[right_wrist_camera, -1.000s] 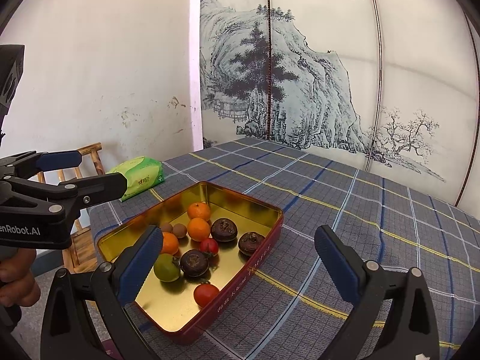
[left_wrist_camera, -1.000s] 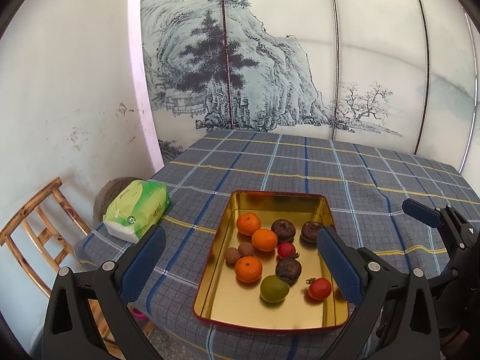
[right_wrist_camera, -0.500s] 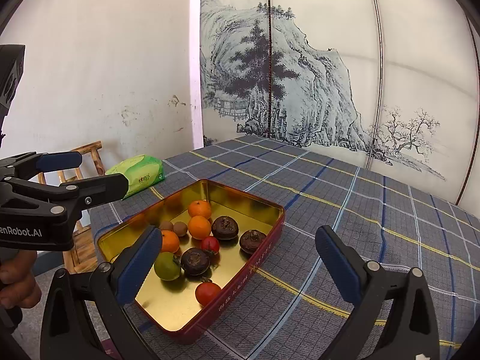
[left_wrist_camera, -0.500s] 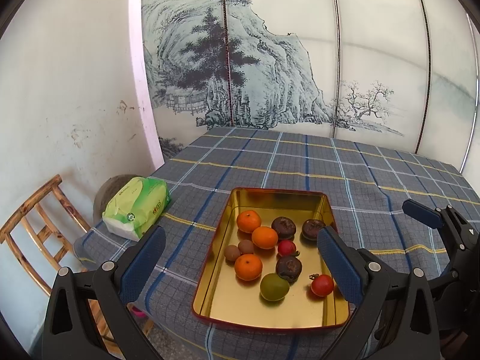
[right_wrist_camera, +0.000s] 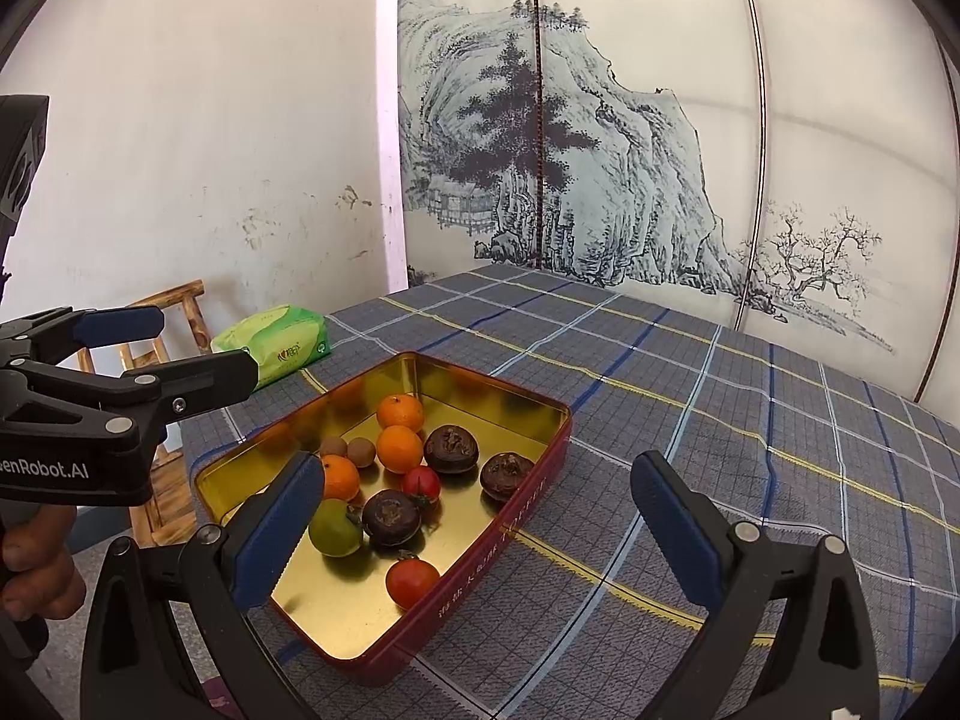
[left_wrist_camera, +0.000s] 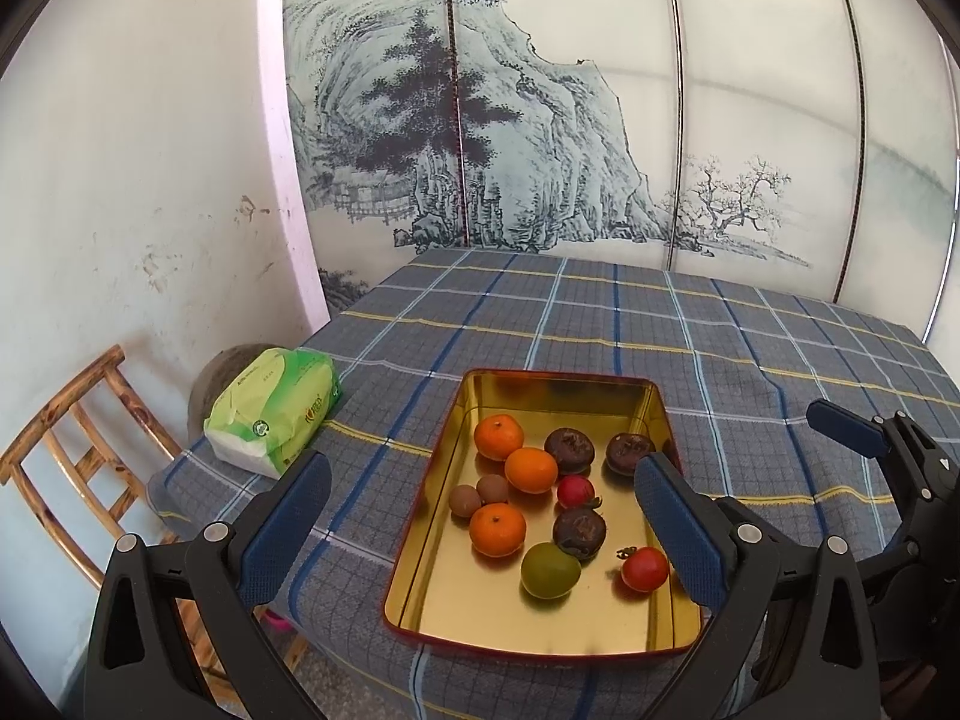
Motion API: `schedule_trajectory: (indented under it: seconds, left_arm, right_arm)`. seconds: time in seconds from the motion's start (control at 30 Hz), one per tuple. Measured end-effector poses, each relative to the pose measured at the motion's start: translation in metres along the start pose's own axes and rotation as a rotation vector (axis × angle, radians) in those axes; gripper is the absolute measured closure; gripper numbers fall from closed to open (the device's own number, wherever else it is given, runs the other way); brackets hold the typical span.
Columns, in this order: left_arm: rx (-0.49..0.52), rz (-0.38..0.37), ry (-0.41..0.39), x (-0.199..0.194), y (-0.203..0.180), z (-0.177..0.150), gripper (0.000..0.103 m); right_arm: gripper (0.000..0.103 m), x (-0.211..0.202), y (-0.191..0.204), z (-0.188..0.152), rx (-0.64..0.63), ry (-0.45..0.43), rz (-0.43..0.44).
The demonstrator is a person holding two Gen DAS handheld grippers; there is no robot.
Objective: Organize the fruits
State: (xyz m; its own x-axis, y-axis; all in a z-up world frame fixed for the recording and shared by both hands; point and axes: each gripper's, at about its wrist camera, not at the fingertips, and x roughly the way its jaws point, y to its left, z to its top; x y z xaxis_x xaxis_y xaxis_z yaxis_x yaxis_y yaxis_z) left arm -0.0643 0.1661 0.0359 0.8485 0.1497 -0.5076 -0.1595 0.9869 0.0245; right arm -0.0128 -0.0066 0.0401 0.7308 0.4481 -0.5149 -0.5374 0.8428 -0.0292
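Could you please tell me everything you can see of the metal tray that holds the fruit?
The tray is a shallow rectangular tin with rounded corners, shiny gold inside and dark red outside with gold lettering on one long wall. It lies flat on the plaid tablecloth near the table's left edge, lidless. Loose fruit lies on its floor, mostly in the middle; both ends are bare. Neither claw touches it.

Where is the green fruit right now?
The green fruit lies in the gold tray, near its front end in the left wrist view, between an orange and a red tomato.
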Motion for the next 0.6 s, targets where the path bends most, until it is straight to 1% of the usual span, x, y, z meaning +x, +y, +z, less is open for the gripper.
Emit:
schedule_trajectory:
  seconds: [0.13, 0.33, 0.43, 0.5, 0.6]
  left_arm:
    - [0.001, -0.002, 0.002, 0.000, 0.000, 0.000, 0.002]
    - [0.006, 0.002, 0.003, 0.002, 0.001, -0.010, 0.000]
    - [0.005, 0.019, 0.001, 0.006, 0.001, -0.012, 0.000]
    - [0.012, 0.031, 0.007, 0.006, 0.001, -0.013, 0.000]
    - [0.034, 0.053, 0.007, 0.005, -0.003, -0.009, 0.000]
  right_arm:
    - [0.002, 0.003, 0.000, -0.006, 0.002, 0.005, 0.002]
    - [0.002, 0.000, -0.006, -0.013, 0.023, 0.019, 0.017]
    - [0.002, 0.000, -0.026, -0.014, 0.044, 0.042, 0.011]
    - [0.002, -0.002, -0.049, -0.019, 0.052, 0.071, -0.024]
    - [0.002, -0.002, -0.098, -0.035, 0.099, 0.154, -0.101]
